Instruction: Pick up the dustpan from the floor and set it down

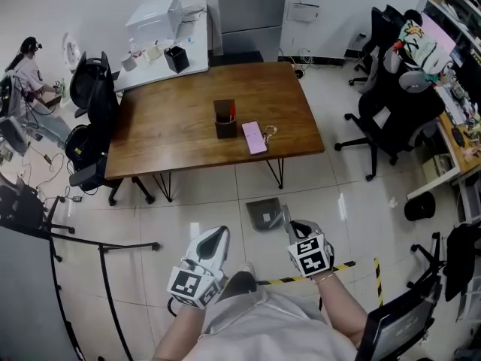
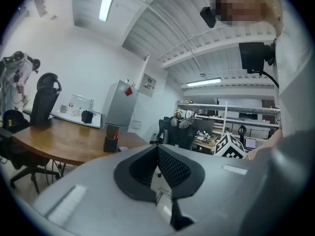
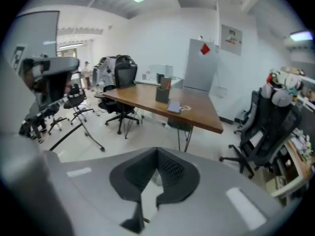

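The grey dustpan (image 1: 264, 215) lies flat on the white tiled floor, just in front of the wooden table. In the right gripper view the dustpan (image 3: 178, 124) is a small dark shape by the table's leg, well beyond the jaws. My right gripper (image 1: 298, 226) hangs above the floor to the right of the pan and nearer me, its pads closed together with nothing between them (image 3: 157, 156). My left gripper (image 1: 218, 235) is held up to the pan's left. It points level at the room, its pads meeting and empty (image 2: 158, 154).
The wooden table (image 1: 188, 126) carries a dark pen holder (image 1: 225, 120) and a pink notebook (image 1: 254, 137). Black office chairs (image 1: 391, 119) stand at right, others (image 1: 90, 126) at left. Black-and-yellow tape (image 1: 353, 265) crosses the floor. A black tube rack (image 1: 105, 247) stands at left.
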The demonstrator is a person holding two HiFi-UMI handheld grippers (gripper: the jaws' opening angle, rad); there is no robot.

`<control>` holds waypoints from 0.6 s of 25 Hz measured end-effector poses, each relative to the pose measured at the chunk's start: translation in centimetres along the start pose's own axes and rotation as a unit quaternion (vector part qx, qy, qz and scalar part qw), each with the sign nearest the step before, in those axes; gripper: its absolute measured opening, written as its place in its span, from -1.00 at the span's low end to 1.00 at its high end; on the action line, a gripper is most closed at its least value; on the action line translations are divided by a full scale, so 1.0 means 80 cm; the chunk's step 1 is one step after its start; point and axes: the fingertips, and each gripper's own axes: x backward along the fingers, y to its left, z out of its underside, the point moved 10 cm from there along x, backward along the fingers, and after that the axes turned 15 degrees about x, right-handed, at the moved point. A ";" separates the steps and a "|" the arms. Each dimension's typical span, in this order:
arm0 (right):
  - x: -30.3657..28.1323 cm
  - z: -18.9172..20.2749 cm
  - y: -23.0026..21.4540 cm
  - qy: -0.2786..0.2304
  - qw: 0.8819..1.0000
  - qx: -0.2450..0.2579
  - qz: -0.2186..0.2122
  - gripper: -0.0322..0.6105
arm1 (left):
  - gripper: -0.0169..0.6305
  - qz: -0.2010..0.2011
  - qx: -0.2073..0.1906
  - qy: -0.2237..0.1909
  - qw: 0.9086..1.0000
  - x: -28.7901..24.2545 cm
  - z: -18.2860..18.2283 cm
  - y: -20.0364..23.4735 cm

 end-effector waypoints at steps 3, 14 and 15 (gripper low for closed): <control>0.047 0.010 0.009 -0.044 0.999 0.020 -0.005 -0.89 | -0.90 -0.001 -0.021 -0.029 0.999 0.019 -0.003 -0.049; 0.255 0.013 0.044 -0.267 0.963 -0.004 0.038 -0.89 | -0.90 0.025 -0.039 -0.086 0.995 0.092 -0.001 -0.214; 0.274 0.005 0.049 -0.293 0.955 0.001 0.049 -0.89 | -0.90 0.028 -0.050 -0.088 0.994 0.099 -0.003 -0.224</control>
